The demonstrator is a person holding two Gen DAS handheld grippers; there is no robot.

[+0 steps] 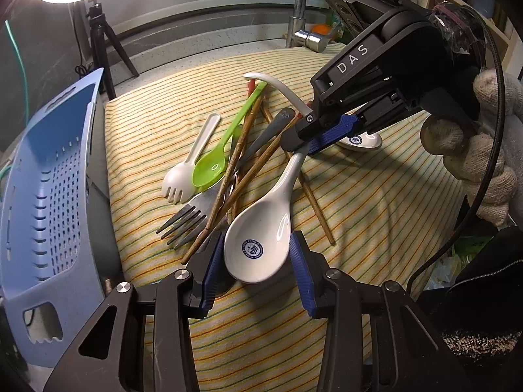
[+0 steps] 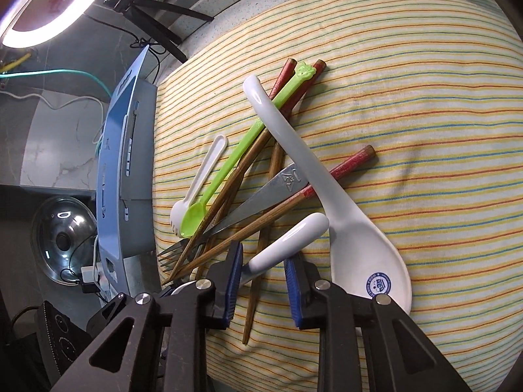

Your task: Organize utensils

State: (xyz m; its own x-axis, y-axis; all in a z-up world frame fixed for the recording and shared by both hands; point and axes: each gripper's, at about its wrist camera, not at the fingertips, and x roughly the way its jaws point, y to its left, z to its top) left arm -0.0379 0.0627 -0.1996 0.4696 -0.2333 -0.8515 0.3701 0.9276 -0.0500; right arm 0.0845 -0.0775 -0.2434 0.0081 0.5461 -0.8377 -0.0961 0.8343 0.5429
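Note:
A pile of utensils lies on a striped cloth [image 1: 376, 215]: two white ceramic spoons, a green plastic spoon [image 1: 212, 163], a white spork [image 1: 183, 176], a metal fork [image 1: 186, 219] and several wooden chopsticks [image 1: 242, 170]. My left gripper [image 1: 258, 271] is open, its jaws on either side of the bowl of one white spoon [image 1: 261, 238]. My right gripper [image 2: 263, 277] is open around that spoon's handle [image 2: 287, 245]; it also shows in the left wrist view [image 1: 307, 134]. The second white spoon [image 2: 353, 222] lies beside it.
A blue perforated basket [image 1: 49, 215] stands left of the cloth, also in the right wrist view [image 2: 121, 176]. A ring light on a tripod [image 1: 104, 49] and a tap [image 1: 300, 9] stand behind. A glass pot lid [image 2: 62, 238] lies beyond the basket.

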